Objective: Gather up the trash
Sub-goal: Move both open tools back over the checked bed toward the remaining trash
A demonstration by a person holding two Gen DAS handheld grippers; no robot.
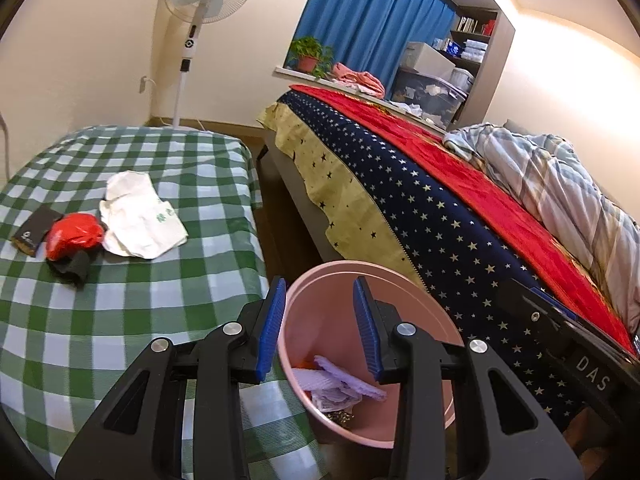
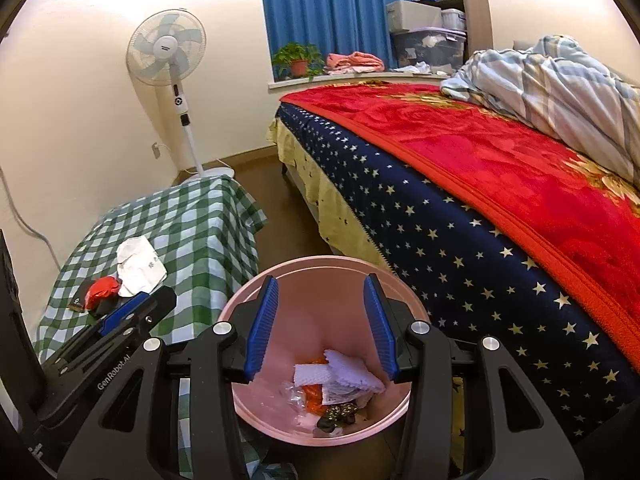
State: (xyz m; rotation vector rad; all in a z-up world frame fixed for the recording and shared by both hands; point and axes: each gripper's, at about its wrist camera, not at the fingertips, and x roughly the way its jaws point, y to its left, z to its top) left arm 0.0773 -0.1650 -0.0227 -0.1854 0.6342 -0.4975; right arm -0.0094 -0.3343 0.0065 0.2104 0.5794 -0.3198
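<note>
A pink bin (image 2: 320, 428) stands on the floor between the checked table (image 1: 132, 320) and the bed (image 2: 460, 240), holding a pale purple cloth (image 2: 352, 372), orange scraps and clear wrappers. The right gripper (image 2: 322, 328) hangs over its mouth, jaws apart, nothing between them. The left gripper (image 1: 318, 328) sits at the bin's 9 o'clock rim, jaws apart and bare. At 10 o'clock on the table lie a white paper (image 1: 140, 220), a red bag (image 1: 74, 240) and a dark packet (image 1: 34, 232).

Left tongs (image 1: 318, 326) angled downward, jaws parted, nothing between them; right tongs (image 2: 322, 326) likewise, parted and empty.
</note>
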